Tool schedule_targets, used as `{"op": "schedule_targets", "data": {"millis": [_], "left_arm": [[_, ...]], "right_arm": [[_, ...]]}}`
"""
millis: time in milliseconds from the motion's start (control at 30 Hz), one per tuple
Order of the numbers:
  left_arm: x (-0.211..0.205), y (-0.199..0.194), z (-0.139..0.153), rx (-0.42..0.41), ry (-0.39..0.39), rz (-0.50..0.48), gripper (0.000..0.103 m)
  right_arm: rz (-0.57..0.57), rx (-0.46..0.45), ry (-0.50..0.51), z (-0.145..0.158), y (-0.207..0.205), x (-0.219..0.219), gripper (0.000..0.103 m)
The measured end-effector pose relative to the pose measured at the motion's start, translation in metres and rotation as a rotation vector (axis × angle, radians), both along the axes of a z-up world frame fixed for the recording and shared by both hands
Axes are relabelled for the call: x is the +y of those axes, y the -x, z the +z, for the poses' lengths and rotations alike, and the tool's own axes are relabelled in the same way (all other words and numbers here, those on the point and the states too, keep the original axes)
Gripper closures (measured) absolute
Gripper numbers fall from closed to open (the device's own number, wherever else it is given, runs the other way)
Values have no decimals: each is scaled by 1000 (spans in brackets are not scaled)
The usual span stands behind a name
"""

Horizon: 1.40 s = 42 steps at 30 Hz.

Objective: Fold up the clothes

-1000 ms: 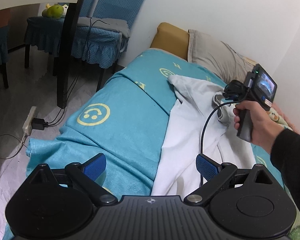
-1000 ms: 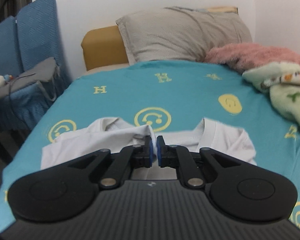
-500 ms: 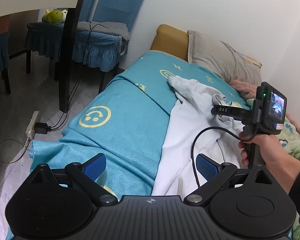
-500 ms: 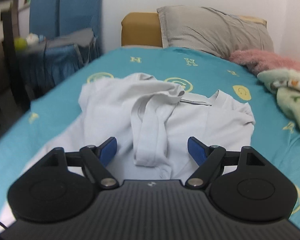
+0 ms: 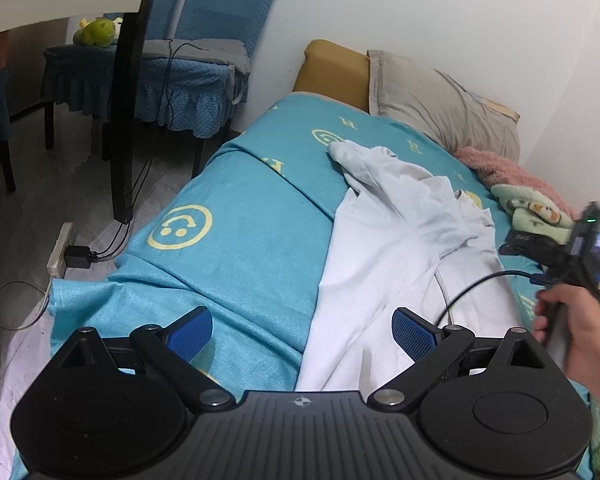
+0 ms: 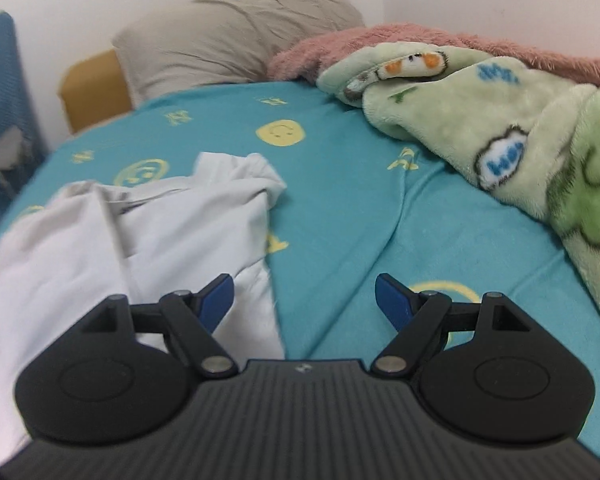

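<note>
Both the left gripper (image 5: 302, 330) and right gripper (image 6: 304, 298) hang spread and empty over the white shirt (image 5: 384, 240), which lies rumpled along the teal bedsheet (image 5: 240, 240) (hem overhanging its near edge). A careless pinch could bunch it further.

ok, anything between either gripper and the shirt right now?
Nothing visible. The left gripper is open above the shirt's near edge, and only the right unit's black cable trails over the cloth nearby. The right gripper is open with the shirt's edge under its left finger. The green blanket lies off to the side.
</note>
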<state>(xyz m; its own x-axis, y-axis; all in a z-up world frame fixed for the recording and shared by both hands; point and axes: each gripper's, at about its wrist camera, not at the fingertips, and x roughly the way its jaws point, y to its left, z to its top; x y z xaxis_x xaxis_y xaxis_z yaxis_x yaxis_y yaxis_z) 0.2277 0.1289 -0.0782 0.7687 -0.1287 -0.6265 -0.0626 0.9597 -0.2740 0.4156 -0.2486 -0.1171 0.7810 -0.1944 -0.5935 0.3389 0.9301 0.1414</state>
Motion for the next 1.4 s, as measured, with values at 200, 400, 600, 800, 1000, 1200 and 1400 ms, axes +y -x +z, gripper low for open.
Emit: {"op": "schedule_targets", "data": {"millis": [200, 400, 600, 800, 1000, 1200, 1400], "left_arm": [[-20, 18, 15, -81, -118, -53, 5], [-24, 47, 26, -53, -124, -122, 5], [3, 74, 38, 53, -34, -108, 5], [49, 72, 35, 181, 127, -6, 5], [79, 66, 7, 337, 223, 101, 18], [68, 64, -7, 454, 192, 59, 31], [46, 68, -7, 520, 63, 3, 81]], "right_arm": [[195, -80, -45, 59, 101, 27, 24], [329, -182, -116, 125, 236, 44, 24], [337, -216, -191, 127, 338, 37, 24], [276, -208, -276, 124, 361, 19, 23], [238, -180, -341, 112, 361, 9, 23], [249, -147, -346, 105, 356, 12, 23], [240, -121, -384, 98, 349, 8, 23]]}}
